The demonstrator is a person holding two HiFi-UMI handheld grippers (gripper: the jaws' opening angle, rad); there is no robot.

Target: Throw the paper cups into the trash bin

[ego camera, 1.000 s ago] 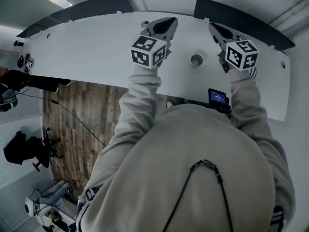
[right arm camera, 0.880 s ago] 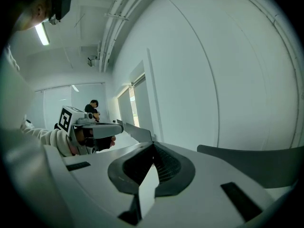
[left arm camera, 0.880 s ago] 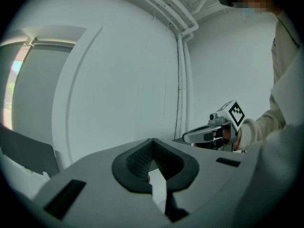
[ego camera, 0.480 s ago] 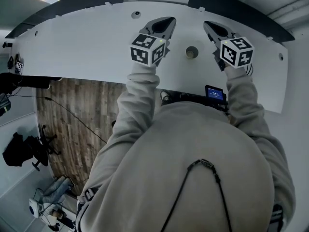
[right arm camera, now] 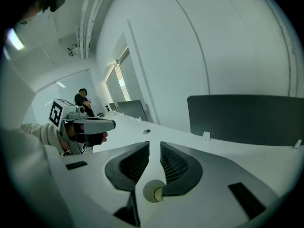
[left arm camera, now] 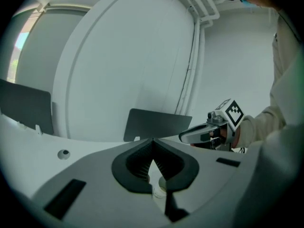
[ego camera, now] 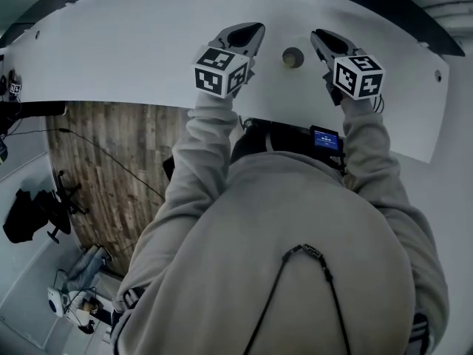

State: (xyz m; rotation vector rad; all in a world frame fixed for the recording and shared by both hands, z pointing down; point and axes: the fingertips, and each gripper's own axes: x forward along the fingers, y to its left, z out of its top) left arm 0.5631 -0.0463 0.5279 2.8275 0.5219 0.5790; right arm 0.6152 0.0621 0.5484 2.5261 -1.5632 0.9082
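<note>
The table top is a smooth, matt white board, and the paper cup standing on it has the dull, unglazed look of plain paper. The left gripper wears a smooth matt grey plastic shell, while its pads are dark, finely ribbed and rubbery-looking. The person's sweatshirt is soft pale cloth, the floor is grainy wood-look planking, and the dividers behind the table are dark and matt
</note>
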